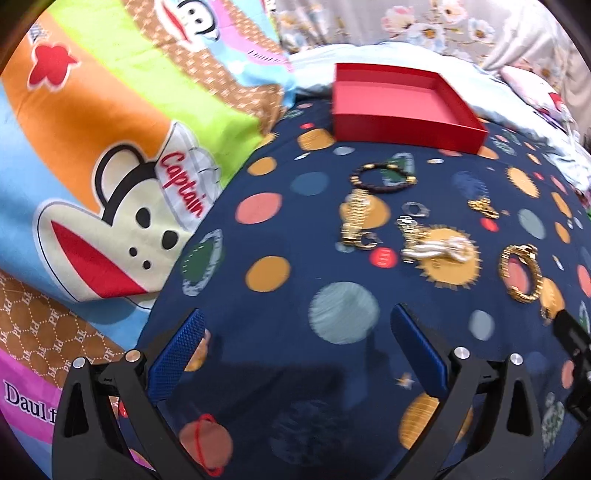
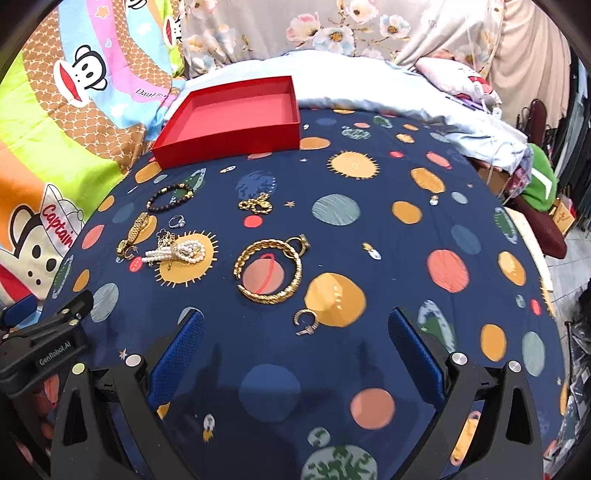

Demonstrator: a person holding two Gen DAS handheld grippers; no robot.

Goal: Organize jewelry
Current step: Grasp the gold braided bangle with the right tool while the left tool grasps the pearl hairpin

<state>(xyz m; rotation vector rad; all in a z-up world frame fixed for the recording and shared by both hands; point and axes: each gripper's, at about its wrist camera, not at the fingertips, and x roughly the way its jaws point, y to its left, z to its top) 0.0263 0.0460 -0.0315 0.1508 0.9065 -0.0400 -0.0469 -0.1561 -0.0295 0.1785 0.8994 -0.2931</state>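
Note:
An empty red tray (image 1: 461, 107) (image 2: 184, 110) sits at the far side of the navy planet-print cloth (image 1: 280, 221) (image 2: 369, 229). Jewelry lies spread before it: a dark bead bracelet (image 1: 382, 177) (image 2: 168, 197), a gold watch band (image 1: 354, 218) (image 2: 133, 234), a pearl piece (image 1: 439, 249) (image 2: 181, 253), a small ring (image 1: 415, 210) (image 2: 177, 220), a gold chain (image 1: 484, 206) (image 2: 256, 205), a large gold bangle (image 1: 519, 273) (image 2: 269, 269) and a small hoop earring (image 2: 306, 321). My left gripper (image 1: 295, 354) is open and empty, short of the jewelry. My right gripper (image 2: 295, 354) is open and empty, just before the earring.
A cartoon monkey duvet (image 1: 110, 166) (image 2: 55, 129) lies bunched at the left. A pale blue blanket (image 2: 369, 85) and floral fabric (image 2: 332, 29) lie behind the tray. The bed's right edge (image 2: 546, 266) drops to a cluttered floor. The left gripper's body (image 2: 44, 343) shows at the right view's left edge.

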